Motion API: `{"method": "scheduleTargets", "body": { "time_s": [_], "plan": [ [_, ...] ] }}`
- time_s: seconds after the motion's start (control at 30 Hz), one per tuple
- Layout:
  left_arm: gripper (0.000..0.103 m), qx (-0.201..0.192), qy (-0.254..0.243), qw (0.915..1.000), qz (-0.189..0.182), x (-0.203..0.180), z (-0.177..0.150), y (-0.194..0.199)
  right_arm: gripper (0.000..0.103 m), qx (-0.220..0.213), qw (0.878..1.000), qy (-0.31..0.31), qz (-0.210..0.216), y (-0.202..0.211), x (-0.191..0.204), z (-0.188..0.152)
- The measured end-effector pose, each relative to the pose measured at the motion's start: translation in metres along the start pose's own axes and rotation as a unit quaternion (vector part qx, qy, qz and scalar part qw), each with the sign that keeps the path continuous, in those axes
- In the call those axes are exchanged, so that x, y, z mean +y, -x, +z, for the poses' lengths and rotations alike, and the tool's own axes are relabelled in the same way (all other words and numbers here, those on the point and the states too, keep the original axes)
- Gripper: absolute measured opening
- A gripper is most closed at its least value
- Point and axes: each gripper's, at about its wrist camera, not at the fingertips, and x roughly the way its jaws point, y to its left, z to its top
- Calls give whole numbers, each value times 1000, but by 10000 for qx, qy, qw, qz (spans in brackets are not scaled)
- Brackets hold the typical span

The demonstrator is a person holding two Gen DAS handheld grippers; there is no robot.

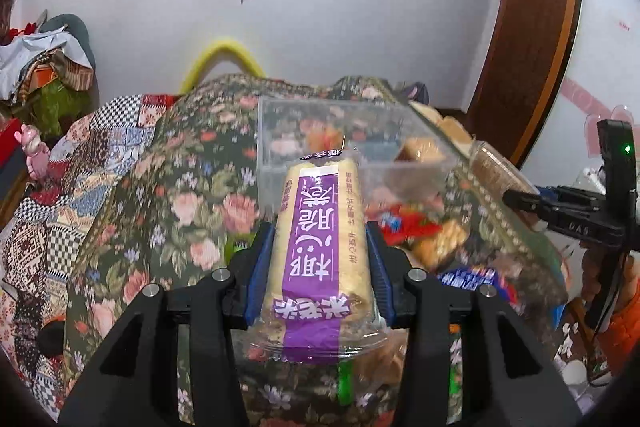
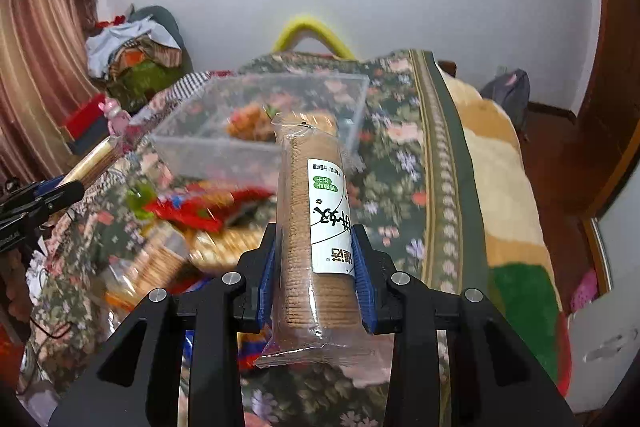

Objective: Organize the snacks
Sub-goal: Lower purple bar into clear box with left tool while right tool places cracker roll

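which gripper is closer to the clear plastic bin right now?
Hard to call; neither clearly. Left gripper, shut on the purple-label roll, and right gripper, shut on the biscuit sleeve, both sit just short of the clear bin.

Open-topped clear bin (image 2: 256, 115) ahead, loose snacks (image 2: 192, 211) before it

On the bed (image 2: 404, 131) a box (image 2: 256, 115) stands toward the far edge, with a few snacks inside. Before it, nearer the cameras, lies a pile of snacks (image 2: 192, 219). The left tool (image 1: 320, 251) holds a roll pack (image 1: 316, 247) above the pile, its far end over the box's near wall. The right tool (image 2: 316, 263) holds a biscuit pack (image 2: 316, 227) to the right of the pile, its far end before the box's near right corner. A doll (image 1: 34, 151) sits off the bed's left edge.
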Motion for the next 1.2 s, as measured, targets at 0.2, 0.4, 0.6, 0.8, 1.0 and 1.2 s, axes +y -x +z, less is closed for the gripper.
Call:
{"method": "scheduleTargets", "body": {
  "time_s": [0.2,0.4,0.6,0.8,1.0,1.2],
  "plan": [
    [45,-150,-12,9999,19,0,20,-10,31,-153,9997,137,155,-16,15,21],
    [45,-210,-13,9998,9,3,39,-29,31,-201,9992,196,276,-34,28,40],
    [45,-153,5,9999,20,7,55,-55,31,-105,9989,274,373,-57,36,56],
    [45,-81,-19,9999,79,11,67,-82,31,125,9984,252,489,-85,37,65],
    [45,122,23,9998,142,17,76,-114,31,159,9986,383,323,-100,38,73],
    [45,259,-8,9994,233,20,83,-140,31,214,9985,462,207,-115,37,83]
  ]
}}
